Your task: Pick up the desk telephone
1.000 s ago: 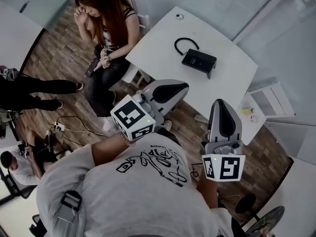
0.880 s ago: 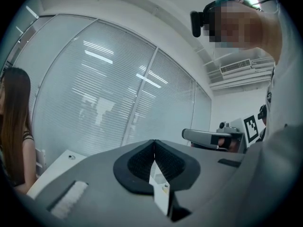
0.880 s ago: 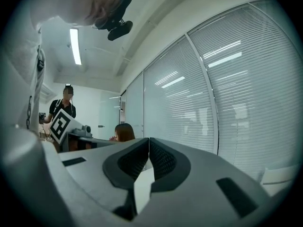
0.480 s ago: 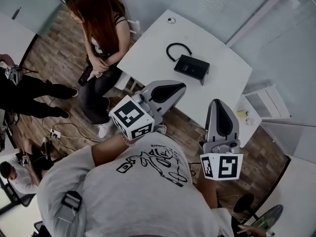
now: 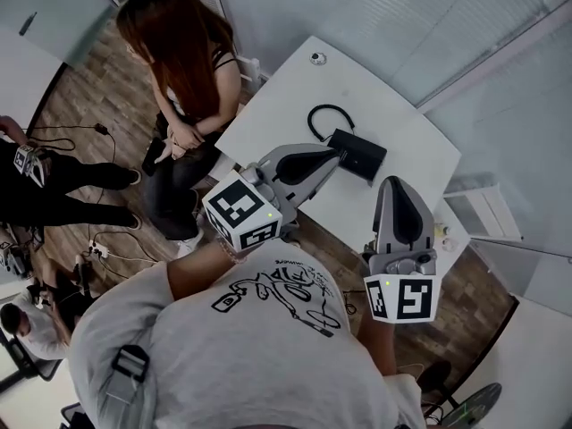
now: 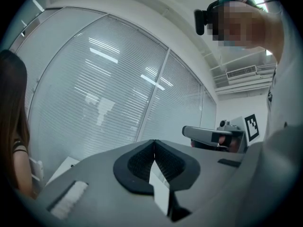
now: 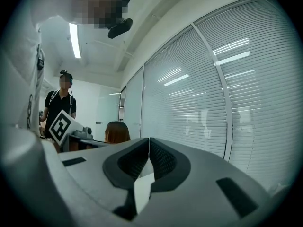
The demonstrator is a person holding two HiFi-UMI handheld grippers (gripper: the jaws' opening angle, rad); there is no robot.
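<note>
At the centre of the head view, the phone point(image 5: 359, 155) is lying flat on the white table point(image 5: 286, 96), with its cord point(image 5: 327, 113) looping just above it. The left gripper point(image 5: 334, 156) is hovering with its tip at the phone's left edge in the frame (its own camera is seeing only blinds point(image 6: 109, 89)), its jaws pressed together on nothing. The right gripper point(image 5: 398, 184), at lower right, is pointing up the frame, its jaws likewise together and empty. A long-haired person point(image 5: 183, 61) is standing at upper left.
</note>
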